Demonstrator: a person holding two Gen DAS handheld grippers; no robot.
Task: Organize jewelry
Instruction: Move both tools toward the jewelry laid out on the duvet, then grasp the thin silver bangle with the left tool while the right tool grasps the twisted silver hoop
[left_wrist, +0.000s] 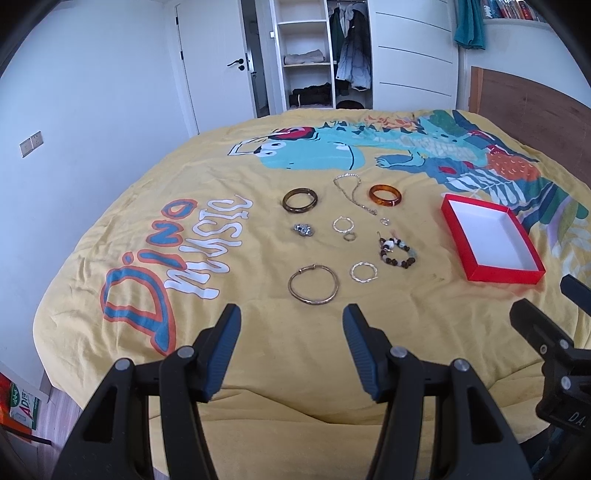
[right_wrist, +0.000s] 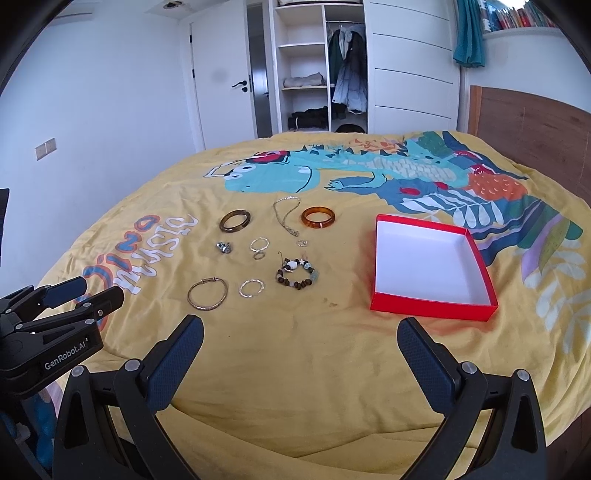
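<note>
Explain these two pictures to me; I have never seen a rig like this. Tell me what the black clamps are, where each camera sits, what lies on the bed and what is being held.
The black clamps are two-finger tools that a person holds, one in each hand. Each carries a wide-angle camera looking along its fingers. One picture comes from the left tool, the other from the right tool. Both are open and hold nothing. On the yellow bedspread lie bangles, such as an amber bangle, a beaded bracelet, a chain necklace and small rings. To the right sits an empty red box, likely where the jewelry will go.
</note>
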